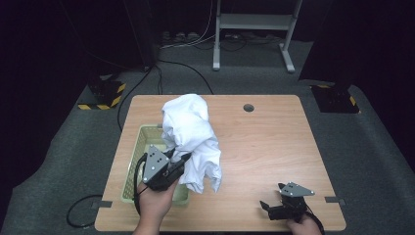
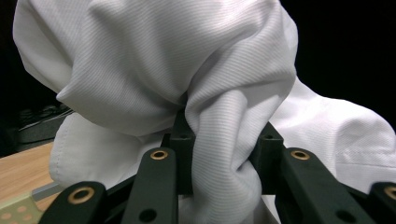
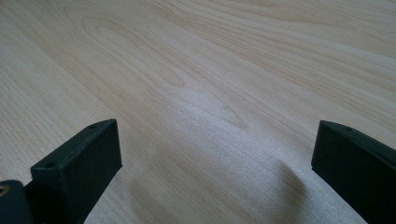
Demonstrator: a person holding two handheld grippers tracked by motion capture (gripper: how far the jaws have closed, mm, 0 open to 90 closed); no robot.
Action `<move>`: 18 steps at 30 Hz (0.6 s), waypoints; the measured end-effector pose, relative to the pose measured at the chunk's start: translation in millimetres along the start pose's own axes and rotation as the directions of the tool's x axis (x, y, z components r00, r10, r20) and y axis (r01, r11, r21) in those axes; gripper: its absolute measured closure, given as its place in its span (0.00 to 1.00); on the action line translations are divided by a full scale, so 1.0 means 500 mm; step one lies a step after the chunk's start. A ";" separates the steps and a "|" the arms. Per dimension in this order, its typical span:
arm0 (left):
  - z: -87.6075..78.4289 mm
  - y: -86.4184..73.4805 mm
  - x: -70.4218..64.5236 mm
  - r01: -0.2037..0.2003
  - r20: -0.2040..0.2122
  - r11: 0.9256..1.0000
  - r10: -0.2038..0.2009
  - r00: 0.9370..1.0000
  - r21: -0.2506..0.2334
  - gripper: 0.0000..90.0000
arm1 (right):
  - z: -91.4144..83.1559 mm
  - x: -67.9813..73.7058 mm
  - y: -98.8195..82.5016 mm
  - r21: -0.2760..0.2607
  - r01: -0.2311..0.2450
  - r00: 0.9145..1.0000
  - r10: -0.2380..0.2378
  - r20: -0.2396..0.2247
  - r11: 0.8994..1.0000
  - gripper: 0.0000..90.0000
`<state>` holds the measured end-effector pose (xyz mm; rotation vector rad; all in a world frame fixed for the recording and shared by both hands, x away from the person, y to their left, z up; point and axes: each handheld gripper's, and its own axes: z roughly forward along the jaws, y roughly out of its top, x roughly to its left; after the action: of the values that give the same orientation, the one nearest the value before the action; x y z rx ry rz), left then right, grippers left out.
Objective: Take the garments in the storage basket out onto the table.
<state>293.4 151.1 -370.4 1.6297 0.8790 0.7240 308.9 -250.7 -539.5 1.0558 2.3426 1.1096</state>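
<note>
A bundle of white cloth [image 1: 192,139] hangs bunched above the wooden desk [image 1: 264,147], lifted by the left tongs [image 1: 180,160], which are clamped on a twisted fold of it; in the left gripper view the fabric [image 2: 219,154] is pinched between the two black jaws and billows up and over them. The cloth sits just beside and partly over a pale green perforated basket [image 1: 142,142], which rests on the desk with the person's left hand [image 1: 155,198] over its near end. The lower folds of the cloth droop on the side away from the basket. Well apart from the basket, near the desk's near edge, the right tongs [image 1: 270,204] hover low over bare wood with their jaws spread wide and nothing between them; the right gripper view looks down on wood grain [image 3: 201,93] between the parted jaws.
</note>
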 end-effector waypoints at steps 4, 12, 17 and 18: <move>0.005 0.003 -0.007 -0.005 0.010 1.000 0.005 1.000 -0.003 0.76 | 0.000 0.000 0.000 0.000 -0.001 1.000 0.001 -0.001 1.000 0.01; 0.016 0.007 -0.019 -0.008 0.027 1.000 0.008 1.000 -0.006 0.77 | 0.000 -0.001 0.000 0.000 -0.001 1.000 0.001 -0.001 1.000 0.01; 0.021 0.010 -0.026 -0.010 0.035 1.000 0.011 0.999 -0.011 0.76 | 0.000 -0.001 0.000 -0.001 -0.001 1.000 0.001 -0.001 1.000 0.01; 0.022 0.011 -0.028 -0.011 0.037 1.000 0.011 0.999 -0.011 0.76 | 0.000 -0.001 0.000 -0.001 -0.001 1.000 0.001 -0.001 1.000 0.01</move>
<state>295.8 133.0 -367.6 1.6344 0.8390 0.7029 308.9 -251.1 -539.4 1.0562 2.3422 1.1120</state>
